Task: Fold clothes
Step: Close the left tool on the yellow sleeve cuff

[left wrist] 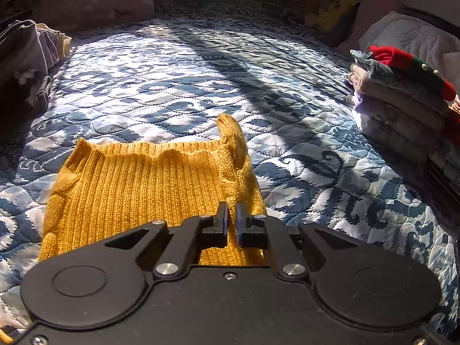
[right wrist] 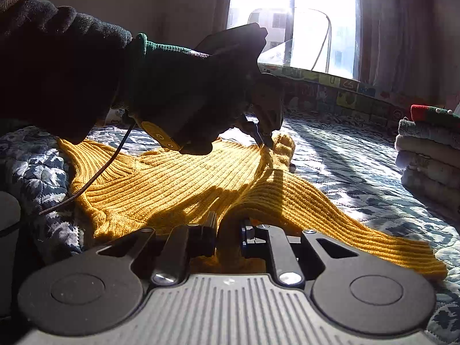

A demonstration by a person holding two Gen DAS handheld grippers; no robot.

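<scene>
Quilt (left wrist: 201,72), pillow (left wrist: 97,0), perhaps plush toy (left wrist: 336,14).

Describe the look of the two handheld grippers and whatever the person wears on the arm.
Both grippers are black, with two round discs and silver bolts at the base and narrow black fingers: left gripper, right gripper, whose housing is ribbed grey. In the right wrist view, the hand wears a dark glove with a green-edged cuff, below a dark fleecy sleeve. A thin cable trails down.
</scene>
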